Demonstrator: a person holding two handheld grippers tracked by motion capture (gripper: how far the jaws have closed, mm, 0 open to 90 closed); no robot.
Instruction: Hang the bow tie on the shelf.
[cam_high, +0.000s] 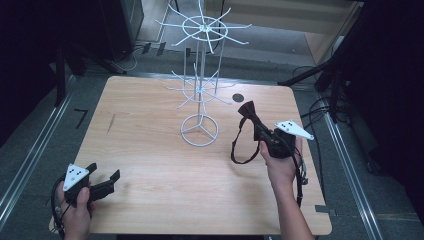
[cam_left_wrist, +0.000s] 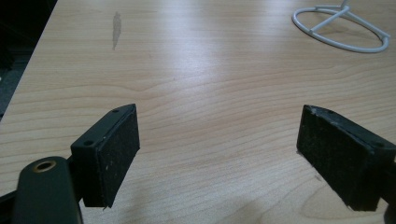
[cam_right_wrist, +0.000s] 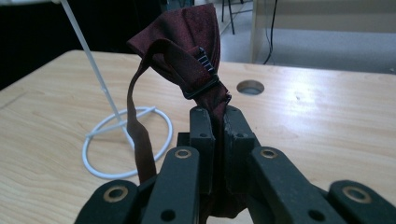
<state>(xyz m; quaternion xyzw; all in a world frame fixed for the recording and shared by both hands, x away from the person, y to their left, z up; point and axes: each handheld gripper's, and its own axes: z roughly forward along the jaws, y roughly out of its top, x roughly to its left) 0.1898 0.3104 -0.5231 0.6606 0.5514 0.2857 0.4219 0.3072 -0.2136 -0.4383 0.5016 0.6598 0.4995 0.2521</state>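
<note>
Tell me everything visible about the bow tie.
The bow tie is dark maroon fabric with a soft, faintly sheened look. It is pinched between the closed jaws of the right gripper, its wings standing up above them. A dark clasp or slider sits at the gathered knot. A thin strap of the same colour leaves the bow and hangs in a loop, seen from above dropping toward the wooden table right of the white wire rack. Whether the loop touches the tabletop cannot be told.

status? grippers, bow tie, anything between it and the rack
Right gripper shut on the dark red bow tie, strap loop hanging. Left gripper open, over bare table. Path to white wire rack looks clear.
</note>
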